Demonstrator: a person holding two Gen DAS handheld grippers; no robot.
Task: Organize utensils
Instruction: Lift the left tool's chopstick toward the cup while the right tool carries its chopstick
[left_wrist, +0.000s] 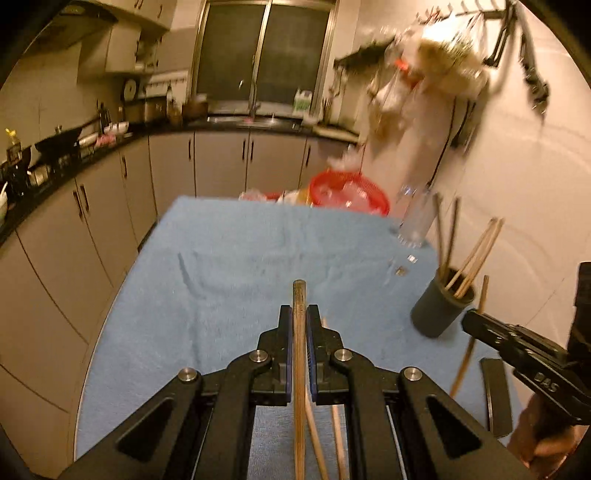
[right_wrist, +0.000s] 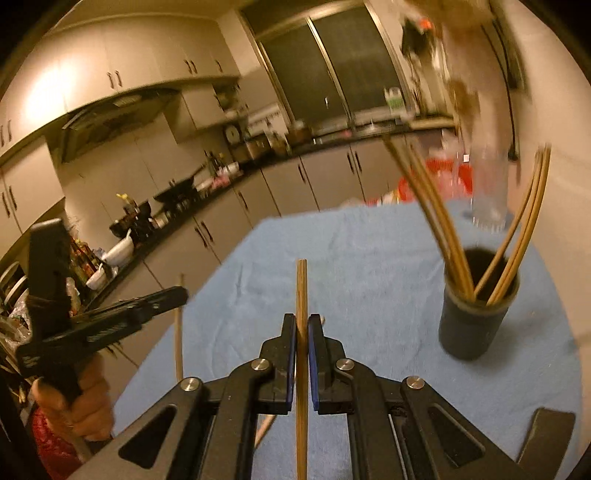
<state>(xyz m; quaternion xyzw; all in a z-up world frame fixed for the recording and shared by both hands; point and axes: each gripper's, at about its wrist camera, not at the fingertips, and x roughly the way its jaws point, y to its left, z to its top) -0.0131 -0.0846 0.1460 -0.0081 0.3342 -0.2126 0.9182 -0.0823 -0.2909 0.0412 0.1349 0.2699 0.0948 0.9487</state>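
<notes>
— We had the left gripper (left_wrist: 299, 321) clamped on one chopstick (left_wrist: 298, 295), low centre of frame, and the right gripper (right_wrist: 302, 328) pinching another chopstick (right_wrist: 301, 288).

— Light, stiff, slick wood, we judged; gripped mid-shaft it wouldn't swing. The cup (right_wrist: 476, 317) stood at right on the blue cloth (right_wrist: 351, 258).
</notes>
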